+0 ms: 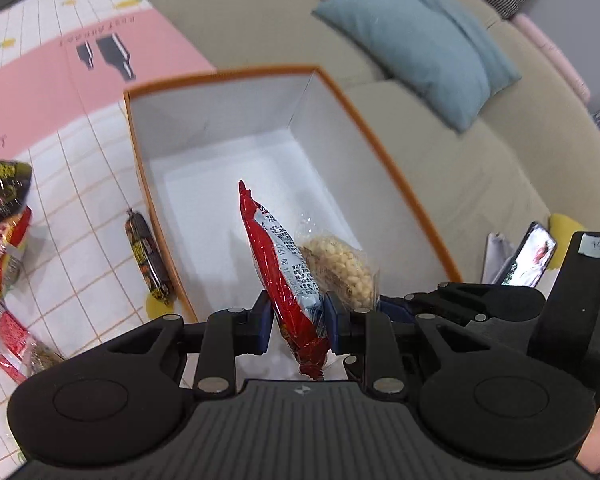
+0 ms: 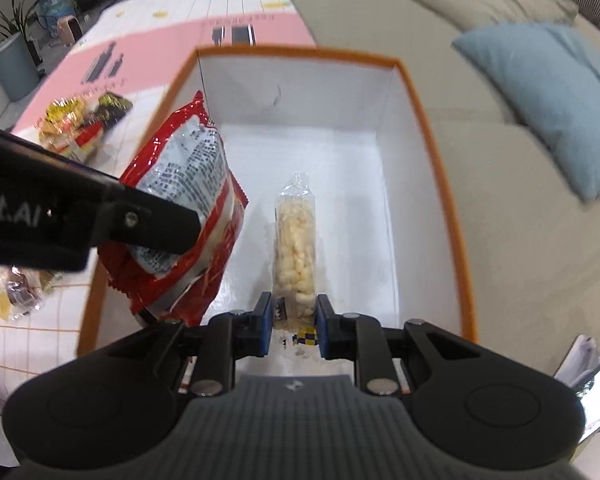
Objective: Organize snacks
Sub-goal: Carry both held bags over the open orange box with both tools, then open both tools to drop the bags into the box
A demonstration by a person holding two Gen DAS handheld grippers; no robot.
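My left gripper (image 1: 298, 322) is shut on a red snack packet (image 1: 278, 256), held edge-on above the orange-rimmed white box (image 1: 384, 152). That red snack packet (image 2: 192, 200) hangs at the box's left wall in the right wrist view, under the left gripper's black body (image 2: 80, 220). My right gripper (image 2: 291, 326) is shut on a clear bag of pale puffed snacks (image 2: 296, 240), which points into the white box (image 2: 432, 160). The same clear bag (image 1: 340, 268) shows just right of the red packet in the left wrist view. Nothing lies on the box's floor.
A dark sausage-shaped snack (image 1: 148, 258) lies outside the box's left wall. Several more packets are piled on the gridded tablecloth (image 1: 4, 216) (image 2: 80, 124). A beige sofa with a blue cushion (image 1: 420, 44) runs behind the box. A phone (image 1: 528, 256) lies at the right.
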